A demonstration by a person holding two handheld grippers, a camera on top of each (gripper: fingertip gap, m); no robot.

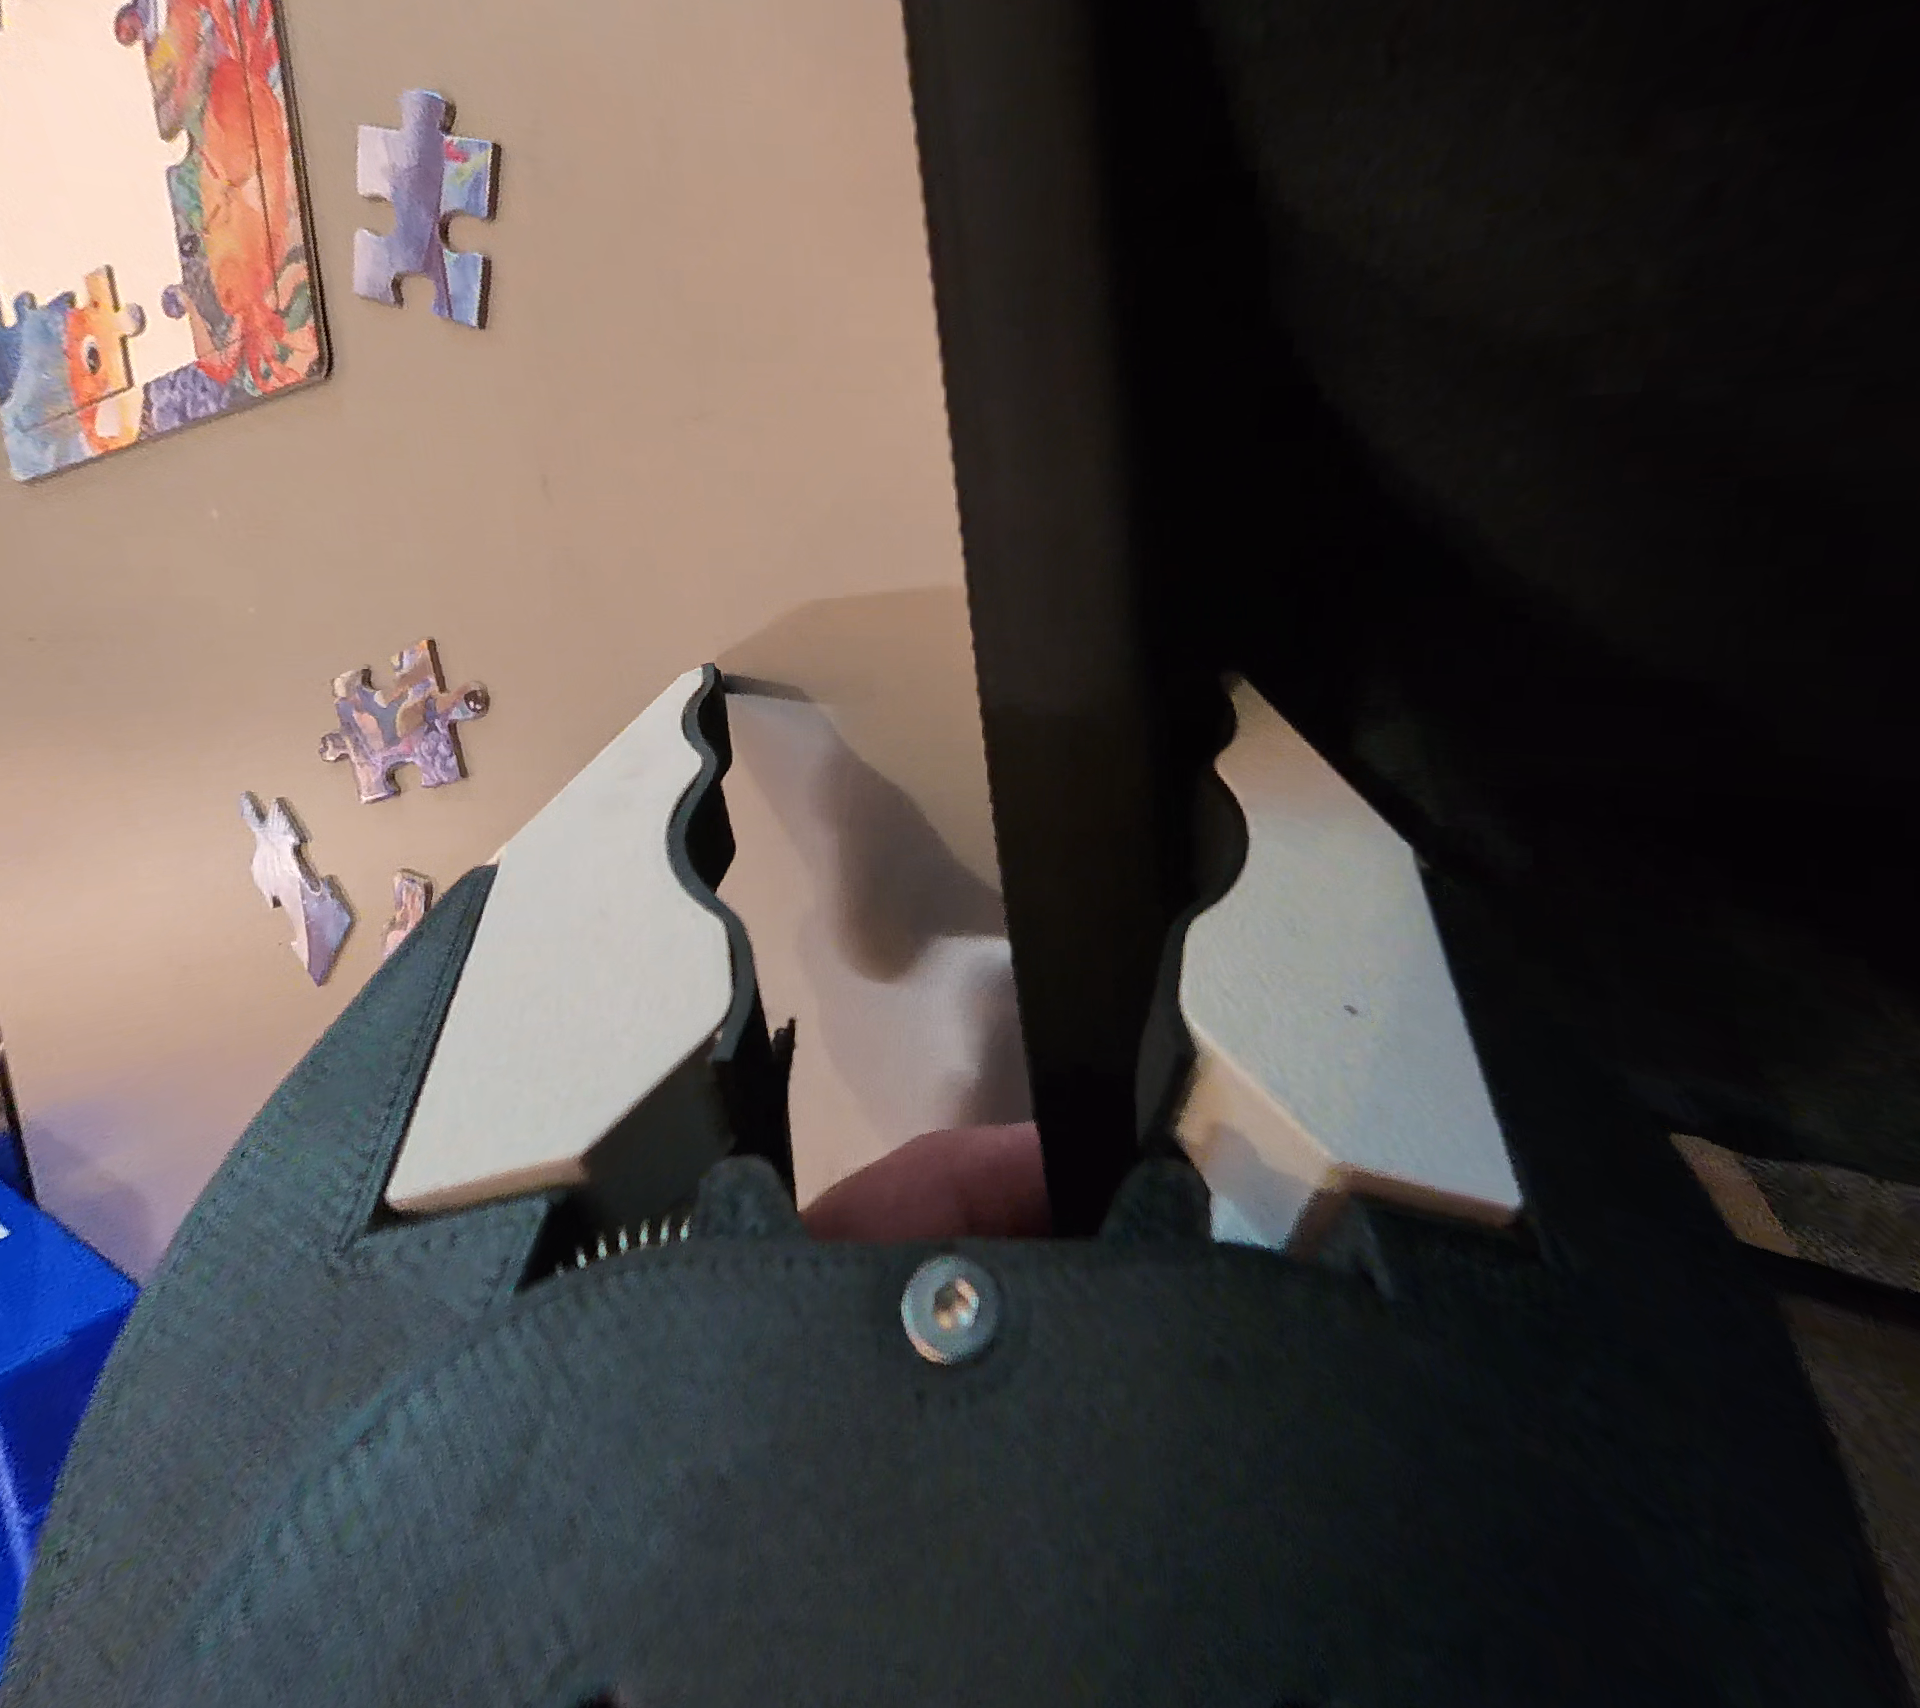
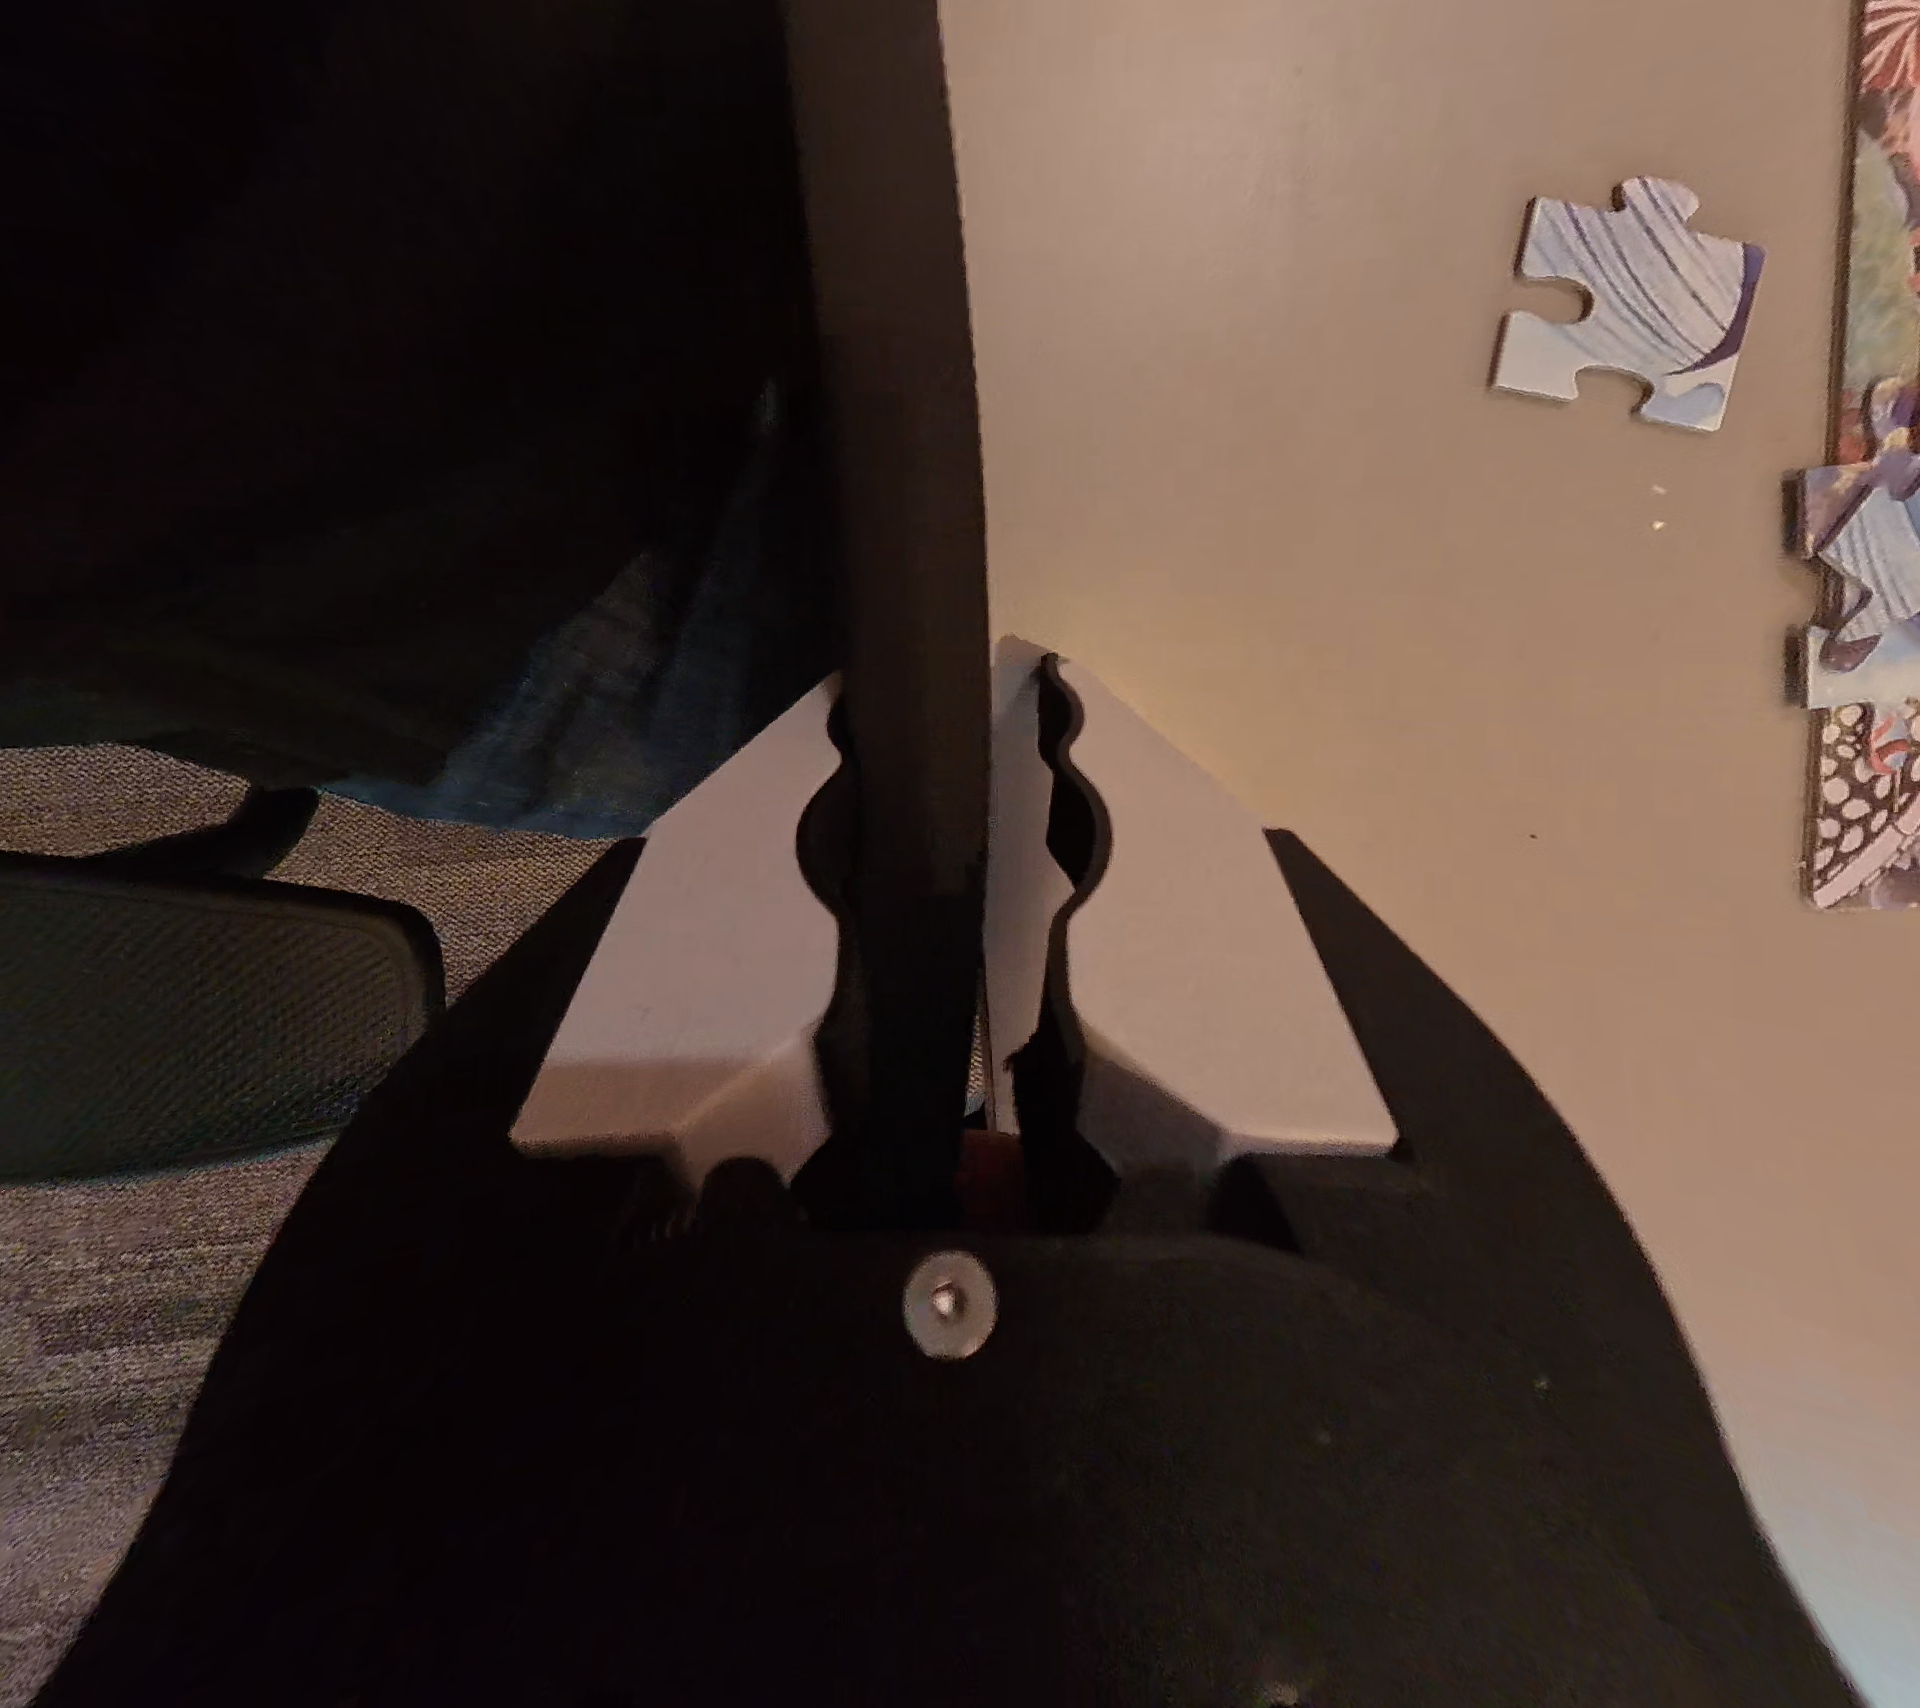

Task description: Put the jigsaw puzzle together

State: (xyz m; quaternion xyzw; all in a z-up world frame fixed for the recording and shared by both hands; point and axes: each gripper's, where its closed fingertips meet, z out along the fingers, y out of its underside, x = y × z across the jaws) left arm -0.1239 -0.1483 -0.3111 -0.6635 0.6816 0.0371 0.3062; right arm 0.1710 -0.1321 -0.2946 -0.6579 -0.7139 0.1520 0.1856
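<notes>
The colourful puzzle board [image 1: 239, 131] lies at the top left of the left wrist view, with a white unfilled middle. Loose pieces lie on the beige table [image 1: 644, 432]: a purple one [image 1: 421, 209] beside the board, a mottled one [image 1: 400, 723] and a pale one [image 1: 296, 889] nearer me. My left gripper [image 1: 971, 679] is wide open and empty, straddling the table's black edge [image 1: 977, 411]. My right gripper [image 2: 940, 671] is partly open and empty over the same black edge [image 2: 894, 308]. A pale blue striped piece [image 2: 1626, 318] lies left of the board [image 2: 1875, 256].
A blue box [image 1: 52, 1295] sits at the lower left. A fingertip [image 1: 925, 1180] shows between the left gripper's fingers. A dark mesh chair part [image 2: 187, 1014] and grey carpet [image 2: 94, 1346] lie below the table edge. Beyond the edge all is dark.
</notes>
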